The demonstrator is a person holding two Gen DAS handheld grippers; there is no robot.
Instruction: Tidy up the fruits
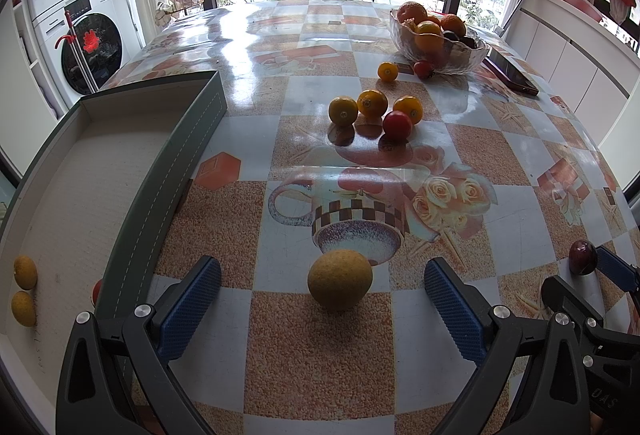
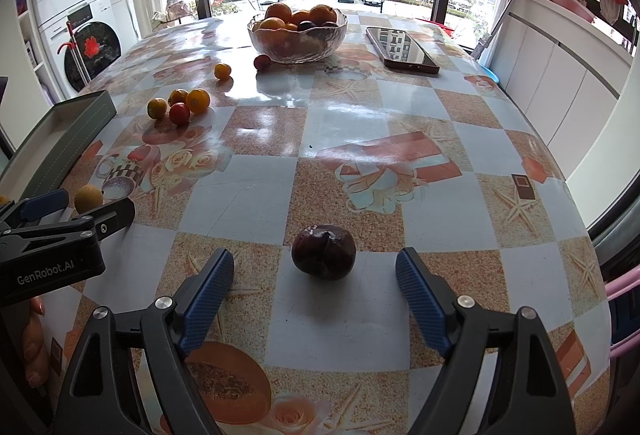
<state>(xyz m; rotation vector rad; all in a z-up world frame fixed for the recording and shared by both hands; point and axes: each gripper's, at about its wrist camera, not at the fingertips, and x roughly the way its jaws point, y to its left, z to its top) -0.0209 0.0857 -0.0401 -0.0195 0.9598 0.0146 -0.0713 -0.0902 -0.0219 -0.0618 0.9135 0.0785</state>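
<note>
My left gripper (image 1: 322, 287) is open, its blue pads on either side of a yellow fruit (image 1: 340, 285) lying on the table, not touching it. My right gripper (image 2: 316, 275) is open around a dark purple plum (image 2: 324, 252), also apart from it. The plum also shows in the left wrist view (image 1: 583, 257). A grey tray (image 1: 168, 171) at the left holds two yellow fruits (image 1: 25, 291) and a red one, mostly hidden by the tray wall. A cluster of three yellow fruits and a red one (image 1: 376, 111) lies mid-table.
A glass bowl (image 2: 298, 47) full of oranges and dark fruit stands at the far side, with a small yellow fruit (image 2: 222, 71) and a red one (image 2: 262, 62) beside it. A phone (image 2: 400, 49) lies to its right. The table edge curves off at the right.
</note>
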